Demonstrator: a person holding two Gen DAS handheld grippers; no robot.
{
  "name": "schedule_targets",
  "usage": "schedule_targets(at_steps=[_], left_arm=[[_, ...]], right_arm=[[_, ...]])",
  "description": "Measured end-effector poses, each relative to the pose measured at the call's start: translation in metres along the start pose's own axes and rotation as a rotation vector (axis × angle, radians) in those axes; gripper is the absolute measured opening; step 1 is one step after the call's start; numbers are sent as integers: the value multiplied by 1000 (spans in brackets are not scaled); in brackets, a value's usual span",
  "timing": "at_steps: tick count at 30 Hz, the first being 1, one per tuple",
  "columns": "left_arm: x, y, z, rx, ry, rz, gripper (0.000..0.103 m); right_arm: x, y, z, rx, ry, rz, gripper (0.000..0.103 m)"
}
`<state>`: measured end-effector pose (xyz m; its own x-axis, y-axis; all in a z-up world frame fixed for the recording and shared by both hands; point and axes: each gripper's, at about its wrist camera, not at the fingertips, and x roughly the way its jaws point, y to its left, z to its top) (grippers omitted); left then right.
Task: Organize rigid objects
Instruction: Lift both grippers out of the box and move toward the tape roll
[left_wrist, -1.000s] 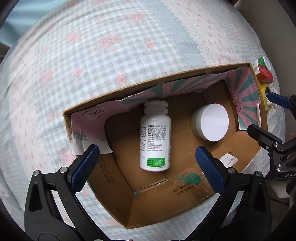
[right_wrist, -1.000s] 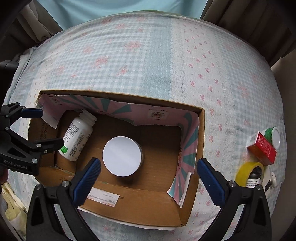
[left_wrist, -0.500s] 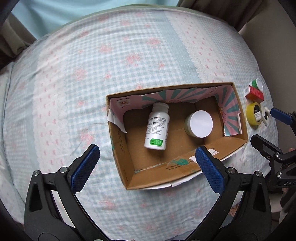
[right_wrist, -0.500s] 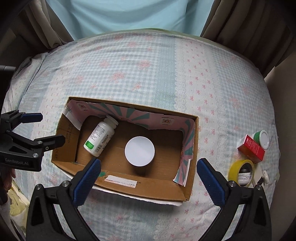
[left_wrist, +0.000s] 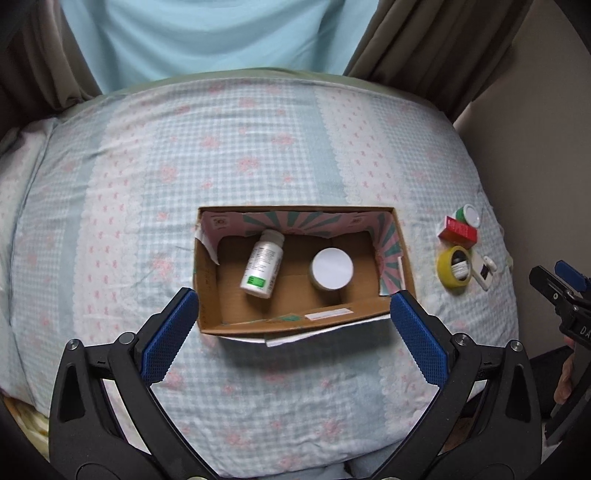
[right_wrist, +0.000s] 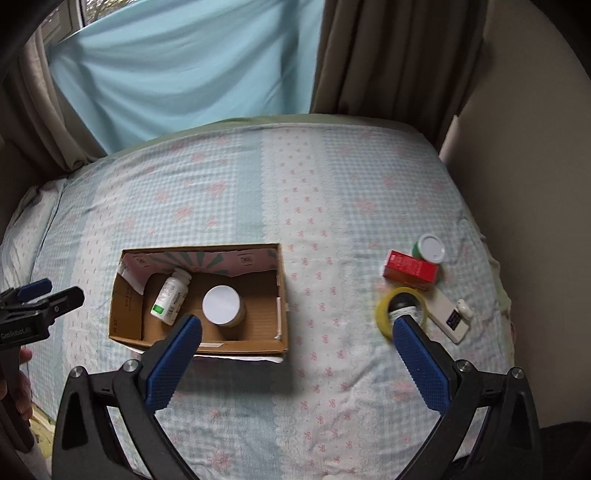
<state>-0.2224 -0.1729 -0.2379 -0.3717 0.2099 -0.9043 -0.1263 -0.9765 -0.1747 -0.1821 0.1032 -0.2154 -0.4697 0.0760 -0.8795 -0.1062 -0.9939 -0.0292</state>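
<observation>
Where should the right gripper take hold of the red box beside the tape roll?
Grip the red box across its two long side faces, near the middle, coming down from above. It lies flat on the bedspread, with the green jar and yellow tape roll close by, so keep the fingers narrow.

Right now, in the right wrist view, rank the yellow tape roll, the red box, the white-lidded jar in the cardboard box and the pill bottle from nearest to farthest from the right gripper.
1. Yellow tape roll, at the right finger's tip.
2. White-lidded jar, in the cardboard box, just beyond the left finger.
3. Red box, behind the tape.
4. Pill bottle, lying on its side left of the jar.

The right gripper is open and empty.
</observation>
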Motion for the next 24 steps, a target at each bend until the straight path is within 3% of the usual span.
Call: schedule_targets(at_steps=[9,14,24], left_arm=[[-8,-101,-20,113,-36,-73,103],[9,-160,-29,143,12,-103,103],[68,-250,-31,211,115,-82,103]], right_arm=[[-36,-95,-17,116,-48,-69,103],[-33,-144,-32,157,-22,-98,103],[6,-227,-42,261,37,-85,103]])
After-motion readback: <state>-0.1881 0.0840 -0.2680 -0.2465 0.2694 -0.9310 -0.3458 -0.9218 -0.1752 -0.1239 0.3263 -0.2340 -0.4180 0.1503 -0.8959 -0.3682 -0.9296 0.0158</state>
